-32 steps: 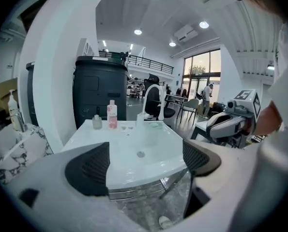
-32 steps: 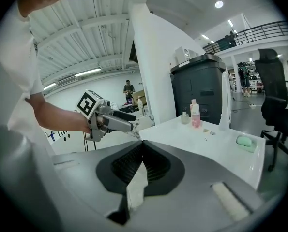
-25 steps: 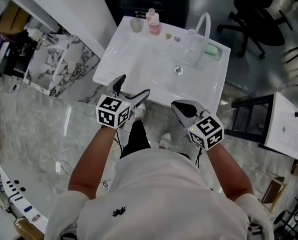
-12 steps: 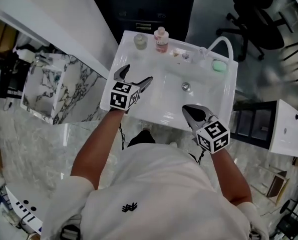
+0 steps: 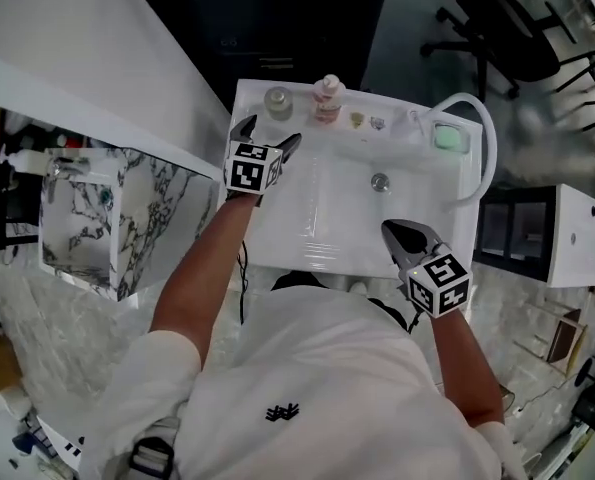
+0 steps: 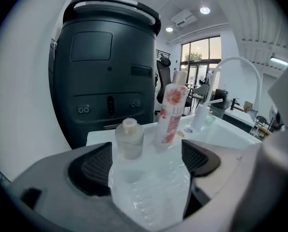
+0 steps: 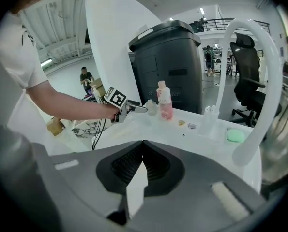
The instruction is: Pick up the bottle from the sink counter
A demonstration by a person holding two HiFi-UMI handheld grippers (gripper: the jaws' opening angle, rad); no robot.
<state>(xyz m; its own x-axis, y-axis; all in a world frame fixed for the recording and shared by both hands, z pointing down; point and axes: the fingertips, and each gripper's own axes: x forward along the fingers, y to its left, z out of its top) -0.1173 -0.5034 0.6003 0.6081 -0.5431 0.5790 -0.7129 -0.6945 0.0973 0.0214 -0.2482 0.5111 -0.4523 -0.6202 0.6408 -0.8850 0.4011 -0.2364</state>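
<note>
While the right claw (image 5: 398, 231) is pressed together, the left claw (image 5: 268, 133) gapes before jar (image 6: 129, 139) and pink bottle (image 6: 172, 113).

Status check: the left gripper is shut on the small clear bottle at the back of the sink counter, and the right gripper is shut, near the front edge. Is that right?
Not quite. The left gripper is open: the left gripper view shows its jaws apart, with the small clear bottle standing ahead of them, ungripped. The rest holds: the right gripper is shut, near the sink counter's front edge.
</note>
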